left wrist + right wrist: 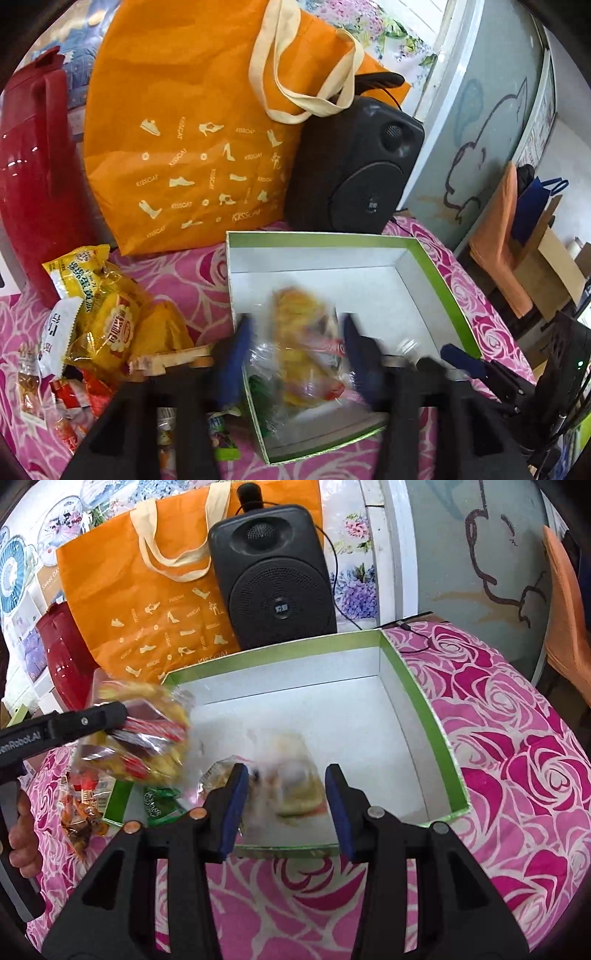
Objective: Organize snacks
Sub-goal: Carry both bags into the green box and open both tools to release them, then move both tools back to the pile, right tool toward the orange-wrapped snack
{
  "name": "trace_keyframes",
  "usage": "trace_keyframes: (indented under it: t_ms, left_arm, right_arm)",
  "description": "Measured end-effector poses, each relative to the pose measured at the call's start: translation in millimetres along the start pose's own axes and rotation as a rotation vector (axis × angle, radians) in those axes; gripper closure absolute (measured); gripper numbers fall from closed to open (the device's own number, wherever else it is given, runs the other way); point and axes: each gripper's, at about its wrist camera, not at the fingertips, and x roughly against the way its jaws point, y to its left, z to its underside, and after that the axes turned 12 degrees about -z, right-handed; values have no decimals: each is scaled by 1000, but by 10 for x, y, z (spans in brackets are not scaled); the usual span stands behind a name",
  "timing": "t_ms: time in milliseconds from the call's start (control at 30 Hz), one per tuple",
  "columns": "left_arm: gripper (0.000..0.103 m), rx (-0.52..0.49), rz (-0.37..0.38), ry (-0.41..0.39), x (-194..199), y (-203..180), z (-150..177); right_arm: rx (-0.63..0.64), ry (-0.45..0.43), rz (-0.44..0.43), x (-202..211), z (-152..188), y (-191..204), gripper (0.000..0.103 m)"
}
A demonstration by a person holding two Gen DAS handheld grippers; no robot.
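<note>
Left gripper (295,354) clamped on a clear snack packet (303,343) above the green box (439,284), near its left wall. Right gripper (284,805) spread wide over a blurred pastry packet (291,786) inside the box.

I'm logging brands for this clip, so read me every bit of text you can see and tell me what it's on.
"KISSCAT", repeated: orange bag
"Sweet DA...", cut off: box behind the bag
"...enRobot.AI", start hidden: left gripper
Logo on speaker: too small to read
Print on snack packets: not legible
</note>
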Motion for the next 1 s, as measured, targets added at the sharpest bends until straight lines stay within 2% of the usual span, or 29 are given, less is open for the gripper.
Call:
trace_keyframes:
  t_ms: [33,67,200,433,733,900,1000]
  left_arm:
    - [5,1,-30,-8,11,4,2]
    - [4,-7,-56,-37,52,4,15]
    - [4,-54,-90,-53,91,-22,12]
    - [4,-47,-96,-60,237,23,50]
    - [4,-48,-101,-100,662,97,113]
    - [4,-32,-118,-114,959,322,264]
    - [4,-30,-175,-103,1054,523,440]
  right_arm:
    - [0,12,-3,-30,14,1,12]
    - [3,11,-9,-39,34,8,2]
    - [26,14,-5,-45,70,64,1]
    - [32,10,-9,53,70,188,1]
    - [60,-16,-26,282,60,471,1]
    - [91,-26,-97,449,190,743,1]
    - [112,-26,-137,500,320,903,1]
